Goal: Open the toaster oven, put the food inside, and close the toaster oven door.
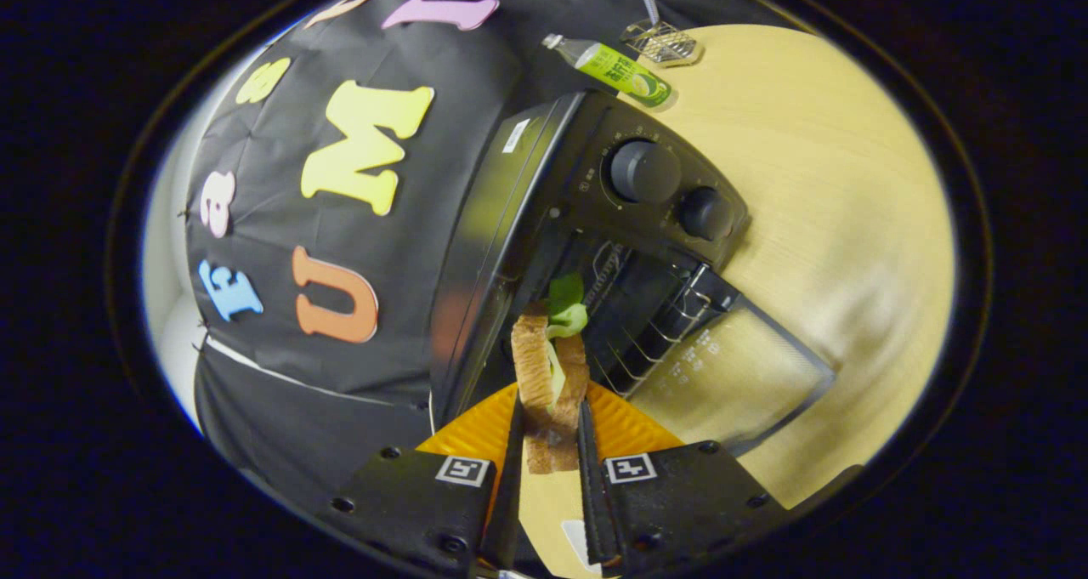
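A: Now, item one, gripper (549,417)?
B: Both fingers clamped on the sandwich (551,366), lettuce showing at its far end.
A: Its location?
B: Held just before the open toaster oven (595,222), whose glass door (731,375) lies folded down on the wooden table (850,222).
A: Sundries?
B: Green bottle (616,69) beyond the oven.

A black toaster oven (595,222) fills the centre of the frame, its two knobs toward the upper right and its glass door (731,383) dropped open. Lower centre, a sandwich (551,375) with green lettuce stands on edge, pinched between the gripper's (548,422) fingers.
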A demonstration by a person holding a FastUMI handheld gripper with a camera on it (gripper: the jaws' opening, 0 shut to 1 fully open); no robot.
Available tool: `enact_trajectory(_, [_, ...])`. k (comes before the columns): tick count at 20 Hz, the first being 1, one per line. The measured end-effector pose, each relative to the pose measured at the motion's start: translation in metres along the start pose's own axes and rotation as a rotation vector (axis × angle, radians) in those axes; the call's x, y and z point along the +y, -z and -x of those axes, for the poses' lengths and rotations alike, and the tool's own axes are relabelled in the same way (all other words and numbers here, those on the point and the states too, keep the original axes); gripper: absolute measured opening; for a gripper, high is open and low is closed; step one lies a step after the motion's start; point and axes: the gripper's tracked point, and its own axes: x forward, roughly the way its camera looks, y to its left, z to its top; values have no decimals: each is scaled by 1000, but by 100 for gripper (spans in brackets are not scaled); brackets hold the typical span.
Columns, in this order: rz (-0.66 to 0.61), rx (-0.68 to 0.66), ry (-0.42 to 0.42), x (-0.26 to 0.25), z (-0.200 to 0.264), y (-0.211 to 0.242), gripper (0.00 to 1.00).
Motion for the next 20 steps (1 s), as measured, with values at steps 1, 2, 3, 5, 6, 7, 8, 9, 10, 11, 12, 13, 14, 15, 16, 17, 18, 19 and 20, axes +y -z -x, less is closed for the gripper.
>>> enact_trajectory(1, [-20,-24,-15,3,-9,-2,36])
enact_trajectory(2, [-39,-45,-23,4,-16,-2,36])
enact_trajectory(3, [-48,-63,-21,2,-23,-2,36])
enact_trajectory(5, [-63,-103,-13,-2,-35,-1,37])
enact_trajectory(6, [-76,-115,-7,-4,-42,0,37])
enact_trajectory(7, [-74,-128,8,-6,-48,2,38])
enact_trajectory(8, [-68,-135,12,-6,-51,4,39])
enact_trajectory(9, [-52,-122,29,-6,-54,9,42])
enact_trajectory(10, [-30,-103,51,-6,-55,18,43])
enact_trajectory(11, [-12,-92,62,-5,-55,23,49])
enact_trajectory(12, [7,-76,70,-3,-55,29,55])
enact_trajectory(13, [37,-50,88,-3,-54,36,61])
enact_trajectory(14, [64,-35,103,-4,-53,42,67])
enact_trajectory(15, [101,-20,121,-5,-51,46,73])
enact_trajectory(16, [136,-6,140,-6,-47,50,79])
enact_trajectory(17, [185,17,172,-11,-43,55,80])
enact_trajectory(18, [233,44,197,-14,-39,61,81])
enact_trajectory(19, [283,70,219,-19,-35,67,82])
enact_trajectory(20, [332,94,243,-23,-30,71,82])
